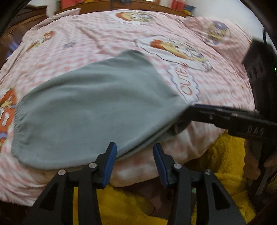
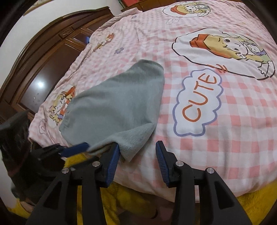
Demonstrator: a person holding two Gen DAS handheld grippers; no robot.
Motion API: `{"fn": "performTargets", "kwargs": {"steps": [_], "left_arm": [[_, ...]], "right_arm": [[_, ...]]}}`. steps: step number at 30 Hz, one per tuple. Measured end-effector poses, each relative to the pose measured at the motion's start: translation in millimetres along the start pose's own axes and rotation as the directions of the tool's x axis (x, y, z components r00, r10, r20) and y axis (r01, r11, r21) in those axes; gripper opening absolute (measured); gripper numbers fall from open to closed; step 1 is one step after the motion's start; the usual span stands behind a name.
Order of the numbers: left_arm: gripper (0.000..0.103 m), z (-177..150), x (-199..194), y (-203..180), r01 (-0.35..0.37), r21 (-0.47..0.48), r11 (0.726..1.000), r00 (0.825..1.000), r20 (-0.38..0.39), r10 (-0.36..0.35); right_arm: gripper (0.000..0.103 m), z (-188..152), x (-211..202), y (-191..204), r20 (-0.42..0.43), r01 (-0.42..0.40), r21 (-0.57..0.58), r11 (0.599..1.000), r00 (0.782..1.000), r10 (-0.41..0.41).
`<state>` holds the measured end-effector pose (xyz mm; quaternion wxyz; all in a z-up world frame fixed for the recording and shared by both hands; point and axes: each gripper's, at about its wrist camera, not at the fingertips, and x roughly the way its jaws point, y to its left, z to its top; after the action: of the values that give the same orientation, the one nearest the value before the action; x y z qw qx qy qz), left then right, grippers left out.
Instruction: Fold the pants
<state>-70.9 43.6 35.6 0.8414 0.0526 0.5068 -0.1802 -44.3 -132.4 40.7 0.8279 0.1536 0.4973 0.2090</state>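
Grey pants (image 1: 90, 107) lie folded on the pink checked bedspread (image 1: 103, 39), near its front edge. In the left wrist view my left gripper (image 1: 135, 161) is open, its blue pads either side of the pants' near edge, which sags off the bed. The right gripper's fingers (image 1: 207, 112) come in from the right and touch the pants' right corner. In the right wrist view the pants (image 2: 117, 107) lie ahead to the left. My right gripper (image 2: 137, 163) is open, with a grey corner against its left pad (image 2: 112, 164). The left gripper (image 2: 74, 148) shows blurred at lower left.
The bedspread (image 2: 216, 138) carries cartoon prints and the word CUTE (image 2: 199, 102). A dark wooden headboard and cabinet (image 2: 43, 69) stand to the left. Yellow fleece clothing (image 1: 131, 207) lies below the bed's front edge. Shelves with coloured items (image 1: 181, 7) are behind the bed.
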Motion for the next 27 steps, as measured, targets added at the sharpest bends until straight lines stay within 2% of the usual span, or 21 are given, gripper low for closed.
{"fn": "performTargets", "kwargs": {"steps": [3,7,13,15,21,24,27], "left_arm": [[0.046,9,8,-6,-0.024,0.032,0.999,1.0,0.015,0.024],[0.046,21,11,-2,-0.019,0.011,1.0,0.999,0.038,0.018],[0.046,26,7,6,0.027,-0.006,1.0,0.998,0.053,-0.026],[0.046,24,7,9,0.035,-0.015,0.999,0.998,0.049,-0.034],[0.045,22,4,18,0.034,-0.049,0.998,0.998,0.061,-0.031],[0.045,22,1,25,0.075,-0.088,0.993,0.996,0.063,-0.07],[0.045,20,-4,26,0.081,-0.092,0.992,0.995,0.068,-0.075]], "right_arm": [[0.043,0,-2,1,0.007,0.015,-0.011,1.0,1.0,-0.015],[0.043,-2,-4,4,0.008,0.034,-0.029,0.999,0.999,-0.033],[0.043,-16,7,18,-0.049,0.043,-0.097,0.994,0.998,-0.048],[0.043,-18,14,22,-0.05,0.082,-0.119,0.99,0.995,-0.088],[0.043,-16,21,29,0.021,0.16,-0.13,0.979,0.987,-0.158],[0.043,-12,26,30,0.057,0.215,-0.127,0.968,0.976,-0.209],[0.043,-11,29,30,0.052,0.262,-0.123,0.957,0.965,-0.257]]}}
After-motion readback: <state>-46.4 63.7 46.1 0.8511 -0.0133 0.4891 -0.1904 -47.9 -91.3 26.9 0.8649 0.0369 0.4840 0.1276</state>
